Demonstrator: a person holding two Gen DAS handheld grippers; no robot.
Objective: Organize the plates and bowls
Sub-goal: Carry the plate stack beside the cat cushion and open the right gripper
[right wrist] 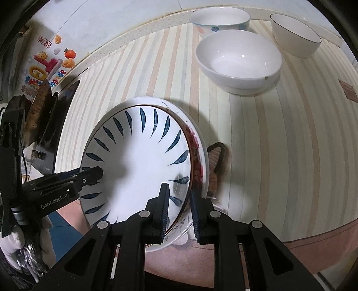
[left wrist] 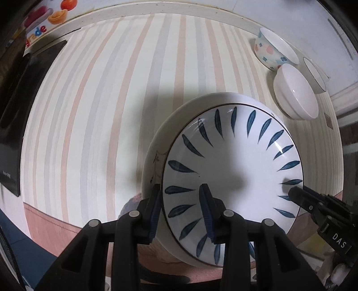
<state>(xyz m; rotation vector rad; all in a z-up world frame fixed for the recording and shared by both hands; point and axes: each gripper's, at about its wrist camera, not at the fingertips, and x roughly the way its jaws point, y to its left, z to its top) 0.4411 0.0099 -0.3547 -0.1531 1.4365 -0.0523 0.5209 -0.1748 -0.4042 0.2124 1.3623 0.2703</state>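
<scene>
A white plate with blue leaf marks (left wrist: 232,170) lies on top of a stack of plates; a larger white plate (left wrist: 154,143) shows under it. My left gripper (left wrist: 180,210) straddles the stack's left rim, one finger over the blue-leaf plate, one outside. My right gripper (right wrist: 179,208) straddles the opposite rim of the same stack (right wrist: 138,161), over a plate with a red flower pattern (right wrist: 198,154). Both pairs of fingers close on the rims. Each gripper shows in the other's view: the right one (left wrist: 297,195), the left one (right wrist: 94,174).
Three bowls stand at the far side of the striped tablecloth (left wrist: 100,112): a flower-patterned one (right wrist: 220,19), a plain white one (right wrist: 238,60) and a dark-rimmed one (right wrist: 295,35). A black box (left wrist: 20,107) lies at the left. A brush (right wrist: 216,161) lies beside the stack.
</scene>
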